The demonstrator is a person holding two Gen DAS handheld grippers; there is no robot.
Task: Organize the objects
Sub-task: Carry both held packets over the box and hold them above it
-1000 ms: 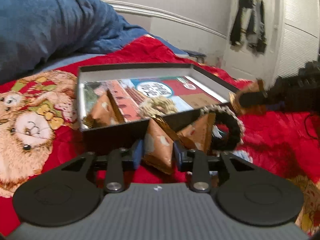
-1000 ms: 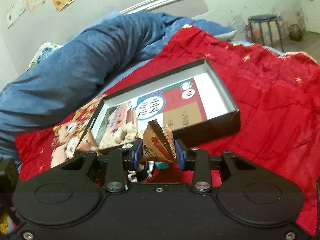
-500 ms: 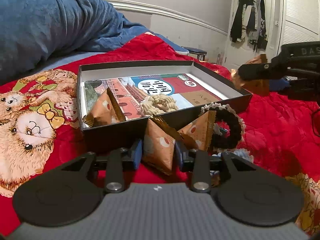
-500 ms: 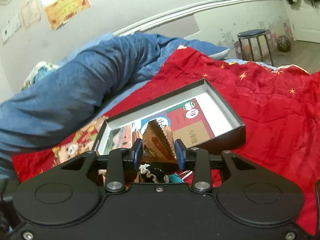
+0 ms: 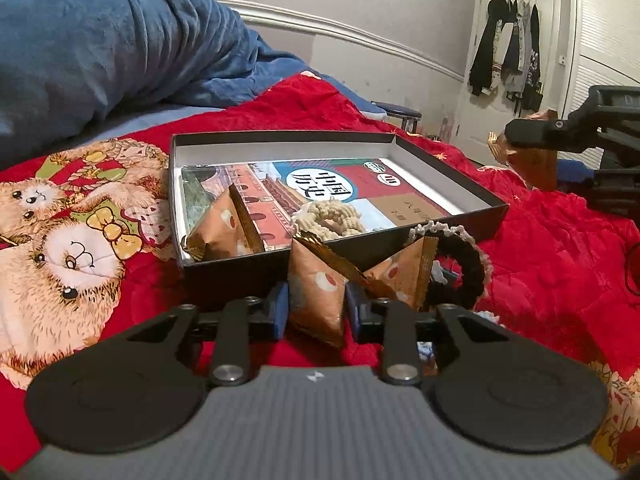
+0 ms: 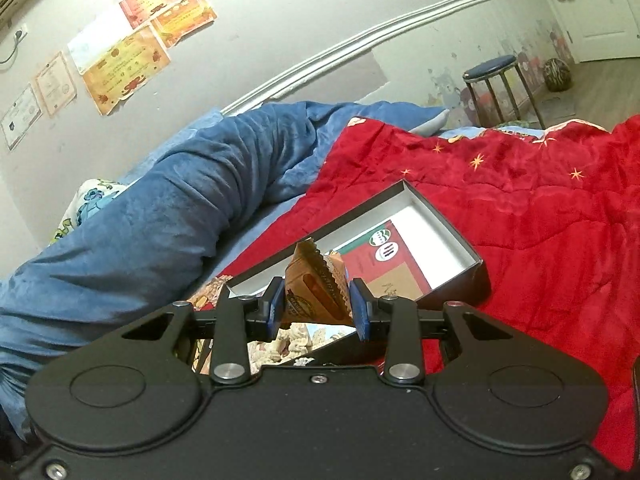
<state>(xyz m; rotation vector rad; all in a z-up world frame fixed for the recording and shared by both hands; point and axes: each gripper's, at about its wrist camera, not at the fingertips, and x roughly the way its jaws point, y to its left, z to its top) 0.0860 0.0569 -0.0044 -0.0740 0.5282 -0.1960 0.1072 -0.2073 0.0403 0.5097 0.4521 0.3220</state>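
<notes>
A black shallow box lies on the red bedspread and shows a colourful print inside; it also shows in the right wrist view. In it are one brown snack packet and a beige scrunchie. My left gripper is shut on a brown snack packet just in front of the box's near wall. My right gripper is shut on another brown snack packet, held in the air above the box's near right side; it shows at the right in the left wrist view.
Another brown packet and a black lace-trimmed scrunchie lie on the bedspread right of my left gripper. A blue blanket is heaped behind the box. A stool stands beyond the bed.
My right gripper has lifted its packet higher and tilted up, so the box sits lower in its view. My left gripper keeps its packet in front of the box.
</notes>
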